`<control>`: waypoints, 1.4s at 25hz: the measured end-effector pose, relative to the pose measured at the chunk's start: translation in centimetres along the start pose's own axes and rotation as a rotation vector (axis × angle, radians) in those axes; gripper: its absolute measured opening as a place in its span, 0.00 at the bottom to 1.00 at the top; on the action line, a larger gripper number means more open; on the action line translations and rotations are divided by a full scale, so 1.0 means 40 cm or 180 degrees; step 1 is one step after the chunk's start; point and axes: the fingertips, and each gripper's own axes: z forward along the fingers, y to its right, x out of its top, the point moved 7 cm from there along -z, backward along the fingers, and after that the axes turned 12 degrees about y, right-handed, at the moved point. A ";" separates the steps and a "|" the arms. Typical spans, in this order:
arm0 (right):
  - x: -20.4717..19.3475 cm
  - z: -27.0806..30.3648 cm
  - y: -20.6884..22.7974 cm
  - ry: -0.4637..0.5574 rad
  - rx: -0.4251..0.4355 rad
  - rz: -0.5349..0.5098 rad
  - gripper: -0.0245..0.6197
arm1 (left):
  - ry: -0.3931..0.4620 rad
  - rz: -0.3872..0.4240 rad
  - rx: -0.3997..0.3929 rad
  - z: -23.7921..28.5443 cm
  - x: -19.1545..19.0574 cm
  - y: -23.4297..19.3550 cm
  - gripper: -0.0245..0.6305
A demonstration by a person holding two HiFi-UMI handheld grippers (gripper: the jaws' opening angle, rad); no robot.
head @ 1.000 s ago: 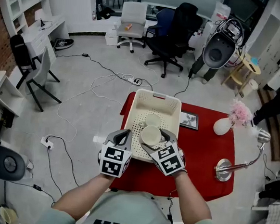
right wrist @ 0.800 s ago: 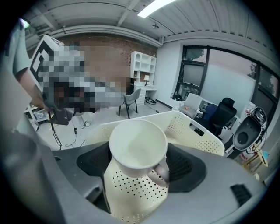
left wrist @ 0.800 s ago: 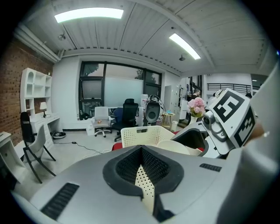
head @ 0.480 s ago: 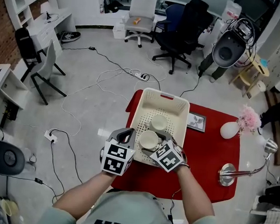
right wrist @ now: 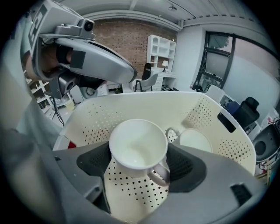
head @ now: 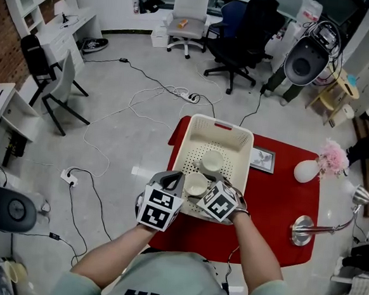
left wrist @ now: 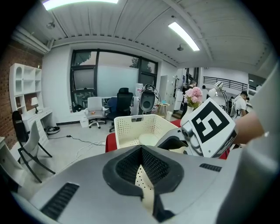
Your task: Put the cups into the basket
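Note:
A cream perforated basket stands on the red table. One white cup rests inside it, also seen as the cup lying past the jaws in the right gripper view. My right gripper is shut on a second white cup, upright with its handle toward the camera, low over the basket's dotted floor at the near end. My left gripper hovers just left of it at the basket's near left corner, jaws together and empty. The left gripper view shows the basket beyond.
A small picture frame, a white vase with pink flowers and a metal desk lamp stand on the table right of the basket. Cables run over the floor to the left, and office chairs stand behind.
The right gripper has carried the cup a little lower and nearer into the basket's near end. The left gripper has stayed beside it, still shut.

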 end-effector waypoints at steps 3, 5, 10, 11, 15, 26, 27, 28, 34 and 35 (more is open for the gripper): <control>-0.004 0.016 0.005 -0.0051 0.0073 -0.0031 0.64 | -0.0016 0.0000 -0.0004 0.004 0.001 0.001 0.04; -0.010 0.026 0.010 -0.0088 0.0102 -0.0032 0.64 | -0.0017 -0.0001 0.0000 0.008 0.000 0.001 0.04; -0.027 0.046 0.004 -0.0160 0.0171 -0.0074 0.64 | -0.0021 -0.0006 0.0009 0.010 -0.013 0.000 0.04; -0.029 0.048 0.003 -0.0183 0.0182 -0.0085 0.64 | -0.0022 -0.0007 0.0012 0.010 -0.014 0.000 0.04; -0.029 0.048 0.004 -0.0275 0.0209 -0.0123 0.64 | -0.0018 -0.0013 0.0014 0.010 -0.009 -0.005 0.04; -0.024 0.010 0.006 -0.0299 0.0266 -0.0085 0.65 | 0.0030 -0.0067 -0.0058 0.007 -0.009 0.008 0.04; -0.020 0.000 0.006 -0.0279 0.0251 -0.0073 0.64 | 0.0040 -0.0062 -0.0062 0.005 -0.008 0.008 0.04; -0.014 -0.011 0.006 -0.0248 0.0230 -0.0058 0.65 | 0.0051 -0.0061 -0.0068 0.003 -0.007 0.010 0.04; 0.025 -0.088 0.000 0.0145 -0.0181 0.0292 0.64 | 0.0145 -0.0047 -0.0122 -0.018 -0.005 0.031 0.04; 0.027 -0.101 0.001 0.0237 -0.0290 0.0373 0.64 | 0.0166 -0.0051 -0.0124 -0.023 -0.005 0.033 0.04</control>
